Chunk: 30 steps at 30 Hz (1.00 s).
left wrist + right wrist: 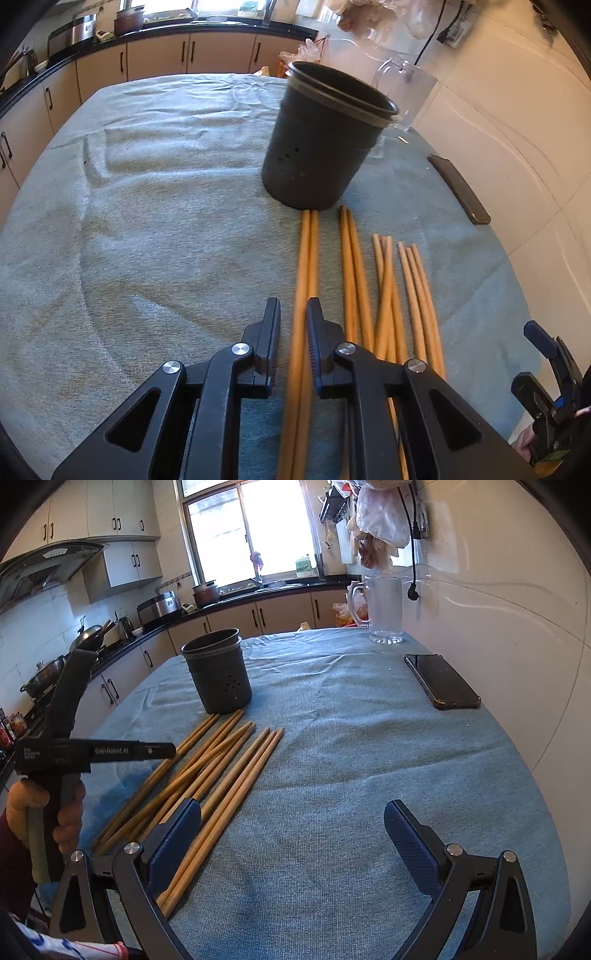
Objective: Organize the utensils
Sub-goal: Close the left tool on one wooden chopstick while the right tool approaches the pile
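Holding my left gripper (pixel 293 314) low over the table, I keep its two flat black fingers (pixel 272 325) narrowly apart, one on each side of the leftmost pair of chopsticks (pixel 308 258); whether the ribbed inner pads actually touch the wood I cannot tell. That pair is long, round and honey-coloured, lying on the cloth and pointing away from me, its far tips touching or nearly touching the base of the utensil holder (pixel 325 136). The holder is a dark, matte cylinder with a doubled rim and small round drain holes low on its wall, standing upright on the cloth.

To the right of the held pair lie more chopsticks (pixel 388 288) in loose bundles, some parallel, some crossing one another. All rest on a grey-blue tablecloth (pixel 147 221), coarse and towel-like, with soft wrinkles at its far side.

Further right, a dark phone (pixel 441 681) in a clear-edged case lies flat near the tiled wall, and a clear glass mug (pixel 384 609) with a thick handle stands at the far edge.

My right gripper (pixel 291 834) hangs at the near right, its fingers (pixel 410 838) with blue textured pads spread wide with nothing between them; the left pad overlaps the near ends of the chopsticks in view.
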Each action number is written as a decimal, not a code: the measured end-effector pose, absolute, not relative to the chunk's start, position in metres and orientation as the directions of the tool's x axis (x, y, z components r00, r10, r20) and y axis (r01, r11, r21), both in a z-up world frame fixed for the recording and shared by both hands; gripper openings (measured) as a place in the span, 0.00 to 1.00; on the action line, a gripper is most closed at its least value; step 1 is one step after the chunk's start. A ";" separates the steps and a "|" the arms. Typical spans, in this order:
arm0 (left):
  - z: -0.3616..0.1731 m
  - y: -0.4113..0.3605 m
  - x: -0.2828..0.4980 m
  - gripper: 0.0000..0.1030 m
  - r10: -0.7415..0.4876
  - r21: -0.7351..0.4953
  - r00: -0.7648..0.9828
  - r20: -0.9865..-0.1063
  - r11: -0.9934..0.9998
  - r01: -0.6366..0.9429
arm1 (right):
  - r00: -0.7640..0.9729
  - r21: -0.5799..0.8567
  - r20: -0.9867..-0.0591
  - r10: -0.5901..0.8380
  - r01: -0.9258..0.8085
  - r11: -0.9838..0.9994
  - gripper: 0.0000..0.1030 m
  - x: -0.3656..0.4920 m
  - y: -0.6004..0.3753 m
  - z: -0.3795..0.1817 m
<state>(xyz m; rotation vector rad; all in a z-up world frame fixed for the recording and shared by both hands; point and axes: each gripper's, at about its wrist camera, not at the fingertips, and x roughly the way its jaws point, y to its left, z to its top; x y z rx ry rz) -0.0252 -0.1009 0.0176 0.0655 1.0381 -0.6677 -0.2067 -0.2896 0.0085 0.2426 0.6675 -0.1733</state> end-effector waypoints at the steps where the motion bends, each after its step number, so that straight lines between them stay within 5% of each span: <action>1: 0.018 -0.101 -0.025 0.13 -0.475 -0.245 0.336 -0.813 0.804 0.542 | 0.771 0.166 -0.631 -0.080 0.235 0.958 0.99 -0.206 -0.289 0.008; 21: 0.025 -0.160 -0.023 0.07 -0.254 0.068 0.383 -0.888 0.752 0.655 | 0.759 0.145 -0.645 -0.094 0.242 0.959 0.99 -0.205 -0.282 0.008; 30: 0.017 -0.153 -0.023 0.07 -0.247 0.045 0.328 -0.912 0.733 0.678 | 0.754 0.150 -0.650 -0.088 0.241 0.959 0.99 -0.204 -0.281 0.013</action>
